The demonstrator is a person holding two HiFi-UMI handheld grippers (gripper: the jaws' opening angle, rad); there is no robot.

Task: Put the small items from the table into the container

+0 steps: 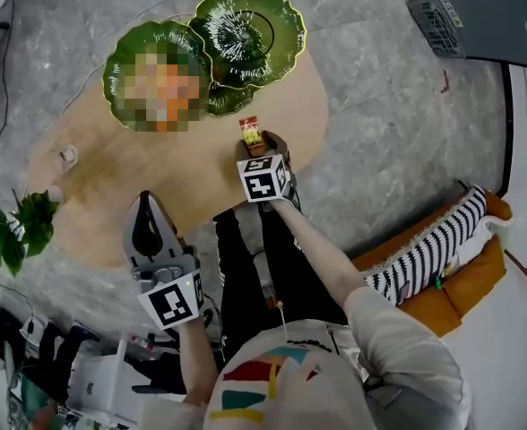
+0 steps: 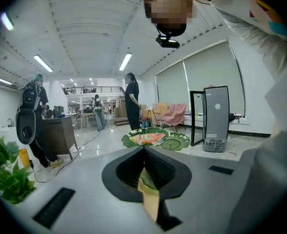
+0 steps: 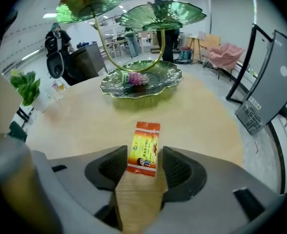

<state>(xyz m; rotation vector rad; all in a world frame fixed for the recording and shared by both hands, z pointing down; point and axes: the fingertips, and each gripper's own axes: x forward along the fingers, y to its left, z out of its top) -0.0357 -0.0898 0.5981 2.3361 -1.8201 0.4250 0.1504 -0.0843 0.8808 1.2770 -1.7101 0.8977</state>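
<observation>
An orange-red snack packet [image 1: 251, 134] [image 3: 144, 150] lies flat on the wooden table [image 1: 156, 177], near its right edge. My right gripper [image 1: 262, 147] [image 3: 144, 156] points steeply down over it. Its jaws are open, one on each side of the packet's near end, and the pads do not press on it. The green leaf-shaped tiered tray [image 1: 246, 25] [image 3: 168, 84] stands just beyond, with a pink item [image 3: 135, 78] in its lowest dish. My left gripper [image 1: 145, 206] [image 2: 144, 152] hangs over the table's near edge, jaws shut; I see nothing held.
A potted plant [image 1: 17, 227] and a small glass [image 1: 67, 156] stand at the table's left end. To the right is an orange seat with a striped cushion [image 1: 434, 249]. A grey appliance [image 1: 438, 25] sits on the floor far right. People [image 2: 132, 101] stand in the distance.
</observation>
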